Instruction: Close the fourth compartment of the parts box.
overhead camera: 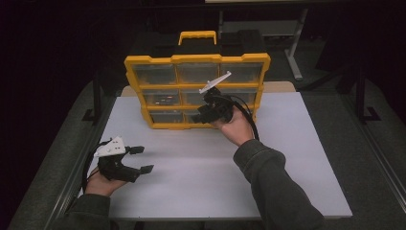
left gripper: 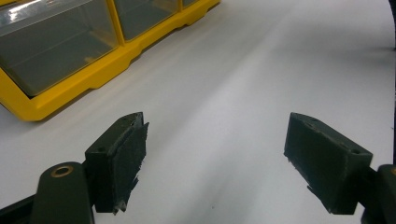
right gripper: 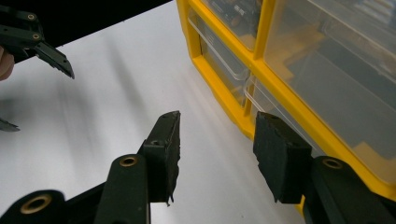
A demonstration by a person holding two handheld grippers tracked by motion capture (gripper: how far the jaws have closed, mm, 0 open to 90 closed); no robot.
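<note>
A yellow organiser case (overhead camera: 197, 59) with several clear drawers stands upright at the back of the white table (overhead camera: 297, 158). My right gripper (overhead camera: 204, 115) is held against its bottom row, near the middle drawer. In the right gripper view my right gripper (right gripper: 219, 140) is open with nothing between its jaws, and the case's yellow frame (right gripper: 261, 70) with its clear drawer fronts lies just to the right. My left gripper (overhead camera: 143, 159) rests open over the table's front left. In the left gripper view my left gripper (left gripper: 219, 140) is wide open above bare table, with the case (left gripper: 70, 88) at upper left.
The case has a yellow carry handle (overhead camera: 197, 34) on top. A middle-row drawer (overhead camera: 162, 97) holds small dark items. A person's sleeve (overhead camera: 273, 182) crosses the table's front right. Dark floor and table legs (overhead camera: 294, 52) lie beyond the table.
</note>
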